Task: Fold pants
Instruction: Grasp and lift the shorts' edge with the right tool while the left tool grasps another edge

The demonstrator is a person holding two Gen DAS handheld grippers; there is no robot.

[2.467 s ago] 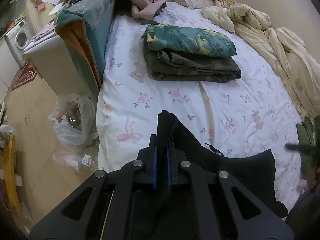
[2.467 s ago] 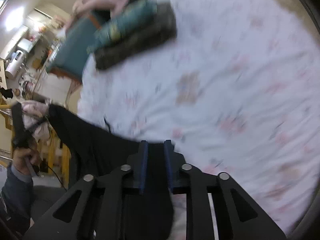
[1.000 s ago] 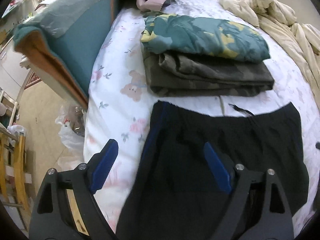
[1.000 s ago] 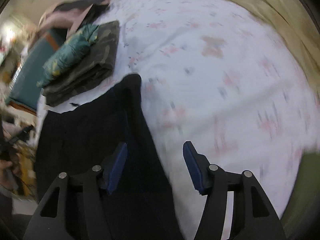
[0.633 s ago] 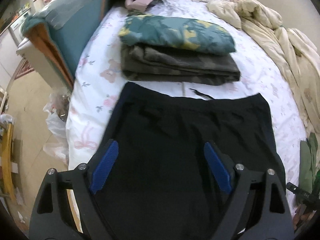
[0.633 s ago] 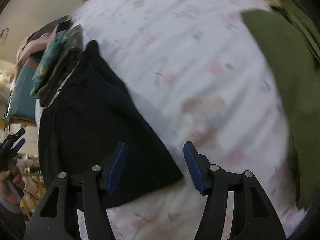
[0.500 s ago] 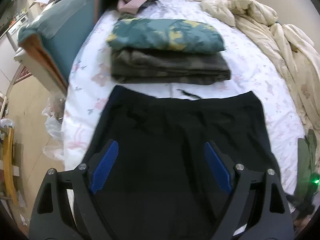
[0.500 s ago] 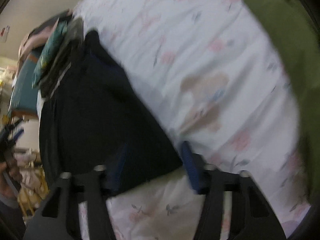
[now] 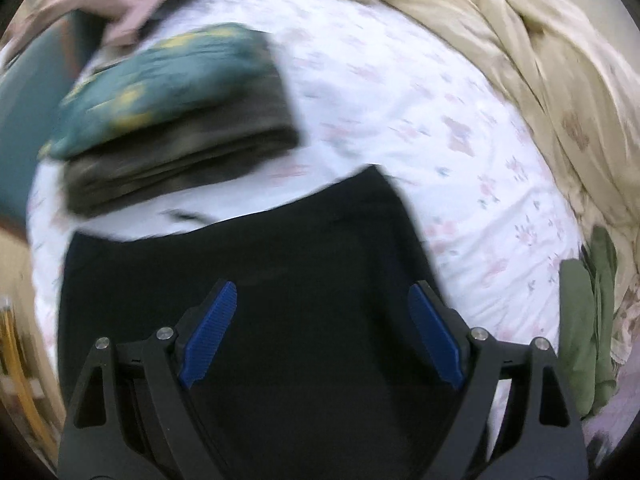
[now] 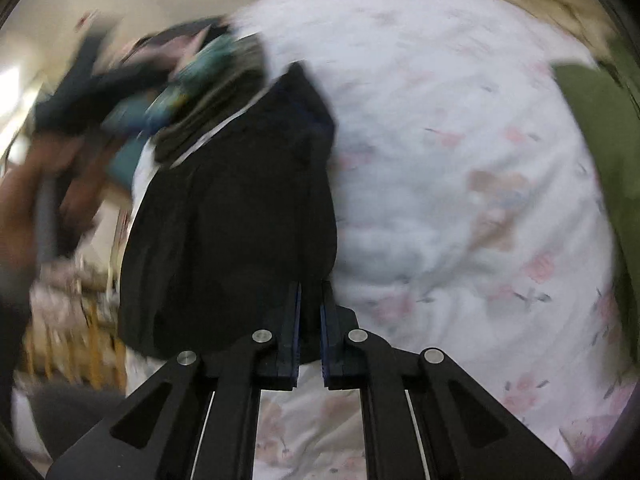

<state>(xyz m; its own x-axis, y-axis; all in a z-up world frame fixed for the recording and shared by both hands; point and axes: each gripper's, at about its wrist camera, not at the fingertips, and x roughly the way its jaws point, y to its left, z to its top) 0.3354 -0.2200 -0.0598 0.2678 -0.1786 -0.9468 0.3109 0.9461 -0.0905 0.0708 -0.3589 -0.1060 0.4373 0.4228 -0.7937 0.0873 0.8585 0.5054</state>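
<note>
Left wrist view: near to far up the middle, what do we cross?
left gripper → black pants → floral bedsheet → beige comforter

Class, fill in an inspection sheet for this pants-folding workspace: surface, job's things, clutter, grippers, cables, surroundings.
Surface: bed with a white floral sheet.
Job's things: black pants spread flat on the sheet, waistband toward the folded stack.
Clutter: folded stack, teal piece on camouflage one; beige quilt bunched along the far side; green garment at the bed's edge; pink cloth behind the stack.
Grippers: left gripper open above the pants; right gripper has just been closing and is shut on the pants' edge.
Cables: nothing seen.
Surroundings: wall beyond the bed; the rest is blurred.
</note>
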